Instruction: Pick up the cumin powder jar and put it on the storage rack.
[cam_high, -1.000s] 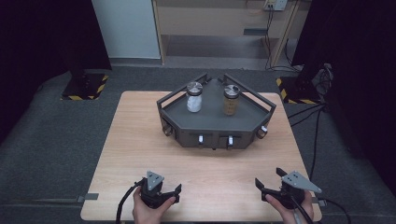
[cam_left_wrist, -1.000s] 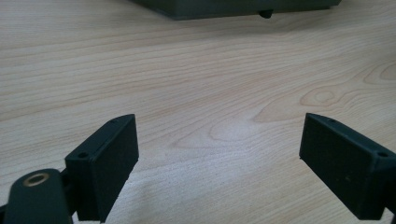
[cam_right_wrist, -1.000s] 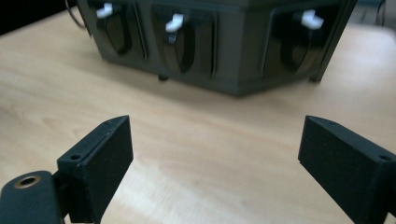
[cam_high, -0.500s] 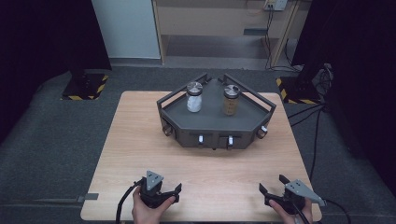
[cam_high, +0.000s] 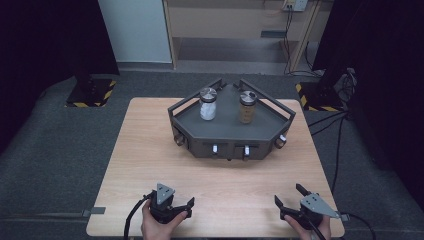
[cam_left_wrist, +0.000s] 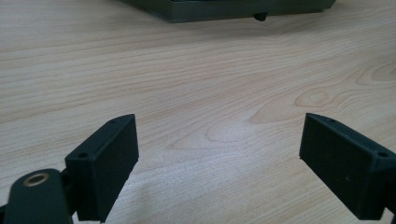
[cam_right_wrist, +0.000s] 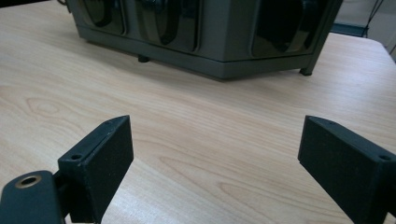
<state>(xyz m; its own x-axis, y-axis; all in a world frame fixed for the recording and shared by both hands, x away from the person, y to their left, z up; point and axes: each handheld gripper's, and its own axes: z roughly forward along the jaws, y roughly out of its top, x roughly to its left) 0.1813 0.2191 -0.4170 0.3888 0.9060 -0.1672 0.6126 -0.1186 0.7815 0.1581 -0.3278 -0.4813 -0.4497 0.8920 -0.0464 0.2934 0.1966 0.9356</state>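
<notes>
A dark grey angular stand (cam_high: 231, 135) with a railed top sits at the far middle of the wooden table (cam_high: 150, 150). On it stand two lidded jars, one with white contents (cam_high: 208, 104) and one with brown contents (cam_high: 247, 107). My left gripper (cam_high: 172, 201) rests near the table's front edge, left of centre, and is open over bare wood (cam_left_wrist: 219, 154). My right gripper (cam_high: 289, 195) is at the front right, also open with nothing between its jaws (cam_right_wrist: 215, 158). The stand's front face (cam_right_wrist: 210, 37) lies ahead of it.
Small knobs and lit buttons (cam_high: 215, 148) line the stand's front. Grey carpet surrounds the table. Black posts on striped bases (cam_high: 90, 92) stand at the far left and far right, and cables (cam_high: 325, 120) trail on the right. A shelf unit (cam_high: 235, 30) is behind.
My right gripper has drawn back slightly toward the table's front edge. The left gripper, the stand and the jars have not moved.
</notes>
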